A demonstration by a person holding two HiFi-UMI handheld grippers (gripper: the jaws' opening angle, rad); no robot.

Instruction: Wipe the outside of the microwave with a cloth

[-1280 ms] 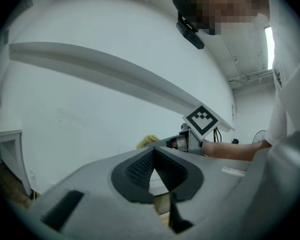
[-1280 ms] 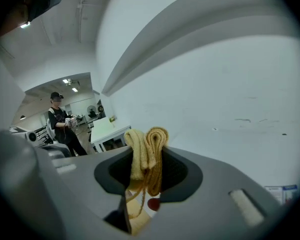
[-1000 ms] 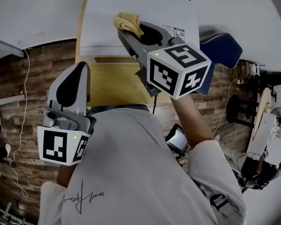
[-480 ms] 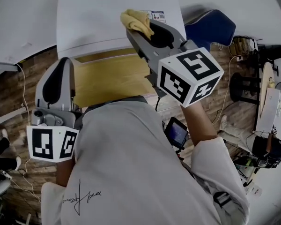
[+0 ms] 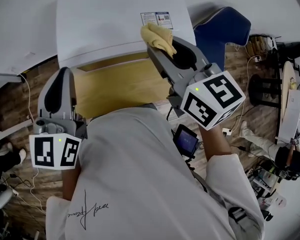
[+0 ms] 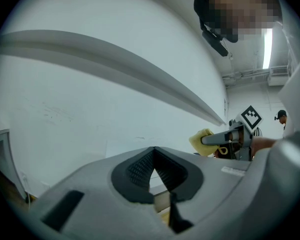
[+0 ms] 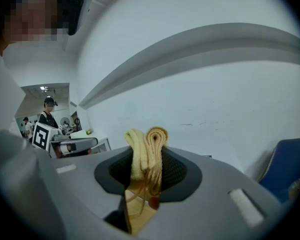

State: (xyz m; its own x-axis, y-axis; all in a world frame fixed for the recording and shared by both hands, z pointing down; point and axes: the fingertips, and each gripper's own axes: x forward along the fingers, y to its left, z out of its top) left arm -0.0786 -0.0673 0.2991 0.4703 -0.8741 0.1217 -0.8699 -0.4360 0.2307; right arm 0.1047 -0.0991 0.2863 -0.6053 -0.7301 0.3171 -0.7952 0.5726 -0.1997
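The white microwave [image 5: 110, 19] stands on a wooden table [image 5: 120, 86]; I look down on its top. My right gripper [image 5: 160, 43] is shut on a folded yellow cloth [image 5: 157, 35] and holds it at the top's front right, just below a printed label [image 5: 156, 18]. The right gripper view has the cloth [image 7: 148, 149] bunched upright between the pads. My left gripper [image 5: 63, 72] is shut with nothing in it, by the microwave's front left corner. From the left gripper view, the cloth [image 6: 201, 140] shows far right, beyond the left gripper [image 6: 153, 151].
A blue chair [image 5: 221, 26] stands right of the microwave. A small screen device [image 5: 186, 140] hangs at my waist. The floor is wood plank with cables [image 5: 12, 184] at left. A person [image 5: 289, 160] and equipment are at the far right. A white wall is behind.
The right gripper has carried the cloth rightward along the microwave's top front, from the middle to the label. The left gripper stayed at the front left.
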